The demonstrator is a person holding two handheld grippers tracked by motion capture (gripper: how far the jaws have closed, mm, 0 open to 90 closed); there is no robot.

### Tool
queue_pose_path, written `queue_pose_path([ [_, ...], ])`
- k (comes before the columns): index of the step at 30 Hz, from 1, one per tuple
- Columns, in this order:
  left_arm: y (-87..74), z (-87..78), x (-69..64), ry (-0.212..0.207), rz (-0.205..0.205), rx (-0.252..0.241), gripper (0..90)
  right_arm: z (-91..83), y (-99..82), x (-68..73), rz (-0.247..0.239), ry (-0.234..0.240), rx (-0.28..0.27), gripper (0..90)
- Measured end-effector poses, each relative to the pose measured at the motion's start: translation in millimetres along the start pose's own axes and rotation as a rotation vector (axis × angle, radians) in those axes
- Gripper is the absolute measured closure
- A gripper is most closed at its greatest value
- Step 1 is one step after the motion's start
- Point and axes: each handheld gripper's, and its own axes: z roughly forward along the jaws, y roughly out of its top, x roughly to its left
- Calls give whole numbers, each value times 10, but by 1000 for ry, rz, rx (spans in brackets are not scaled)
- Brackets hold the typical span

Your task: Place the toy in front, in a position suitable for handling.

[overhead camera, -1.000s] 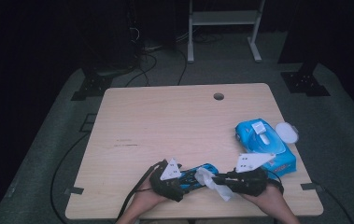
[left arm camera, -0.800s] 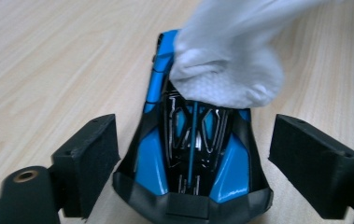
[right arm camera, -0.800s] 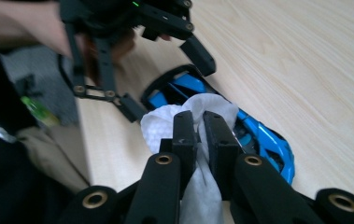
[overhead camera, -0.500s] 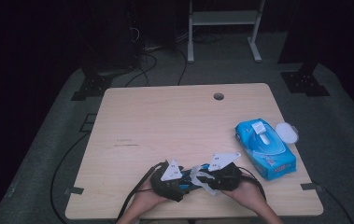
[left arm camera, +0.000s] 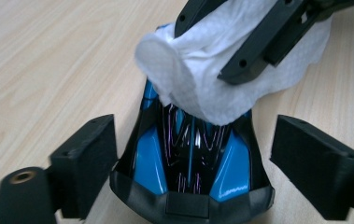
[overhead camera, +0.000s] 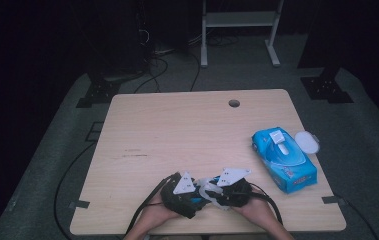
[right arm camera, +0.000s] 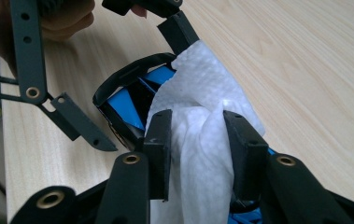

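A: Toy car [left arm camera: 191,172], blue and black, sits low in the middle of the left gripper view, between the two black pads of the left tongs [left arm camera: 193,170]. In the high view it is near the bottom edge of the tabletop [overhead camera: 177,130], hidden under the two grippers.

B: Are the left tongs clamped on it?

A: The pads stand on either side of the car's body. The left pad [left arm camera: 88,158] looks to be against its flank; at the right one a strip of tabletop shows between pad and car. So they stand apart around it rather than pressed shut, and they have just been opening.

B: And the white thing?

A: A crumpled white wipe [left arm camera: 221,70], in the upper middle of that view, lying over the far end of the car. The right tongs [right arm camera: 197,144] have it between their pads: in the right gripper view, lower middle, the wipe bunches up between the two black fingers. Those jaws have just been opening too, yet the wipe is pinched there.

B: Anything else on the tabletop?

A: A blue wipes pack [overhead camera: 283,159] at the right of the high view, with its white lid [overhead camera: 307,142] flipped open beside it, well apart from the hands. A round hole [overhead camera: 234,103] sits near the far edge.
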Motion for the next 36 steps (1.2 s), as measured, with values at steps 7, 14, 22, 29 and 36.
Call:
queue_pose_path([
  [7, -26, 44, -6, 20, 25, 54, 133, -15, -13, 1, 8, 1, 0, 733],
  [14, -35, 57, 25, -2, 34, 65, 220, -60, -39, -50, 17, 10, 15, 796],
  [22, -33, 61, 43, -18, 34, 57, 227, -188, -207, -218, 76, -5, 53, 810],
  [29, -45, 69, 75, -36, 26, 53, 228, -139, -155, -96, 43, 8, 37, 820],
  [36, -35, 74, 84, -45, 23, 51, 232, -190, -220, -251, 87, 6, 52, 821],
])
